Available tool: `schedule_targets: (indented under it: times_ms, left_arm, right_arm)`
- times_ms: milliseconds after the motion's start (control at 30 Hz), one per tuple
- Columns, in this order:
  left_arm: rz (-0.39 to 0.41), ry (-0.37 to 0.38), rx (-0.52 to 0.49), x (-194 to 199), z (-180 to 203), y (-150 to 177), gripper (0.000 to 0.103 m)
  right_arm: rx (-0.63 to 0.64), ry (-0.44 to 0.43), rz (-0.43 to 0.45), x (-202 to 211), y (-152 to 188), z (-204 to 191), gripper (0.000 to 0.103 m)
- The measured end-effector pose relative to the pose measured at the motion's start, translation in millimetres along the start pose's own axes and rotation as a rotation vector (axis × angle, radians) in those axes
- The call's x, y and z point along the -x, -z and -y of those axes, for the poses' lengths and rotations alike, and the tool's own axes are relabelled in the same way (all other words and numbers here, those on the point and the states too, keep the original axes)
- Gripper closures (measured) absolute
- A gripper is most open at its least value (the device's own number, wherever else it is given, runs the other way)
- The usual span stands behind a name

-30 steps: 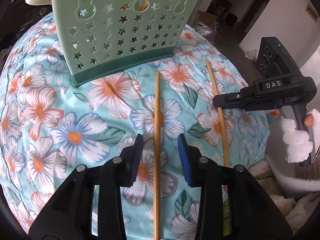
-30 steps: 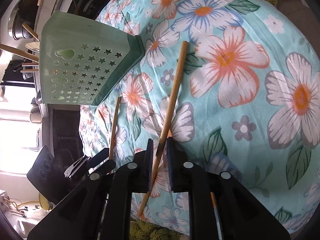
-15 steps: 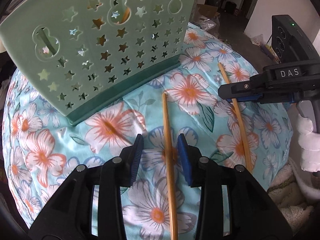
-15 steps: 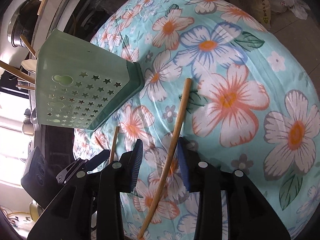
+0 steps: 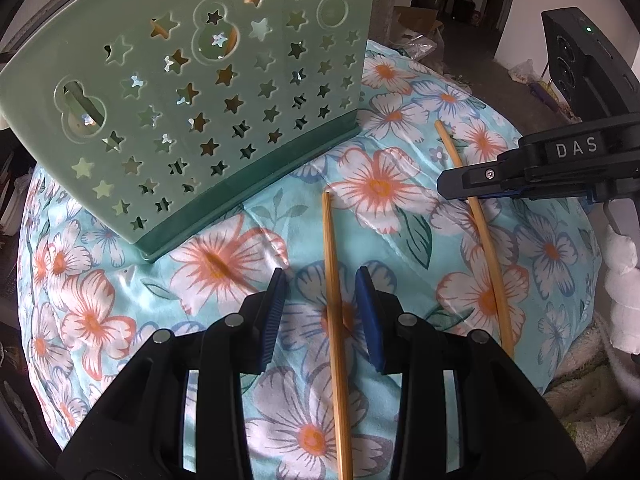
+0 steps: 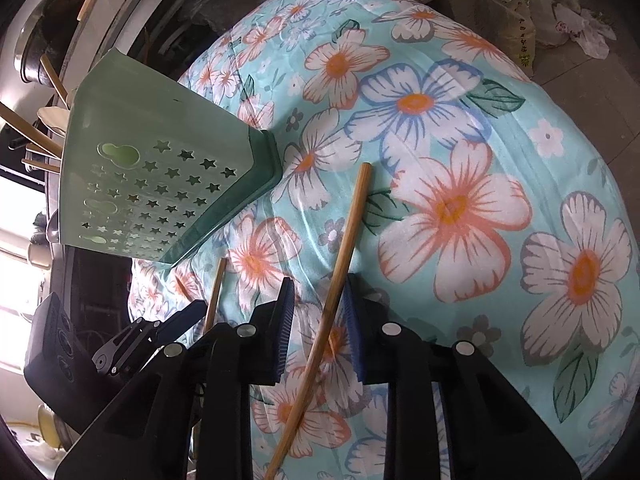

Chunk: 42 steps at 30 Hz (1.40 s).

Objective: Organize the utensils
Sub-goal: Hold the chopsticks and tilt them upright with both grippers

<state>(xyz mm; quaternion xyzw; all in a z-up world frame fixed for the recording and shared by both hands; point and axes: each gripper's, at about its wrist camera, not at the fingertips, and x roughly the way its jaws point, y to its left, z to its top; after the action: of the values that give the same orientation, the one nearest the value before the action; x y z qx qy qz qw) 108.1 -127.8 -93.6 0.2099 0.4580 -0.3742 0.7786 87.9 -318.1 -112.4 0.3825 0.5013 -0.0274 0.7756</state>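
Note:
Two wooden chopsticks lie on the floral cloth. One chopstick (image 5: 334,300) runs between the blue pads of my open left gripper (image 5: 320,312); it also shows in the right wrist view (image 6: 216,292). The other chopstick (image 6: 340,272) lies between the pads of my open right gripper (image 6: 318,328); it shows in the left wrist view (image 5: 480,232), under the right gripper (image 5: 472,184). A green star-holed utensil holder (image 5: 200,92) stands behind them, with wooden utensils in it (image 6: 40,140).
The floral cloth (image 6: 460,208) covers a rounded surface that drops off at the edges. Beyond it lie bags and clutter on the floor (image 6: 520,8). A towel (image 5: 592,380) lies at the right edge in the left wrist view.
My right gripper has opened and let go of its chopstick, which now lies loose between the pads. My left gripper has moved closer to the holder, still open around its chopstick.

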Motion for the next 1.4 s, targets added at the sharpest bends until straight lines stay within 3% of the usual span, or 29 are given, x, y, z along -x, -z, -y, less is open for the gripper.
schedule_targets:
  times_ms: [1400]
  left_arm:
    - [0.012, -0.066, -0.040, -15, -8, -12, 0.069]
  right_arm:
    - [-0.012, 0.002, -0.011, 3, -2, 6, 0.087]
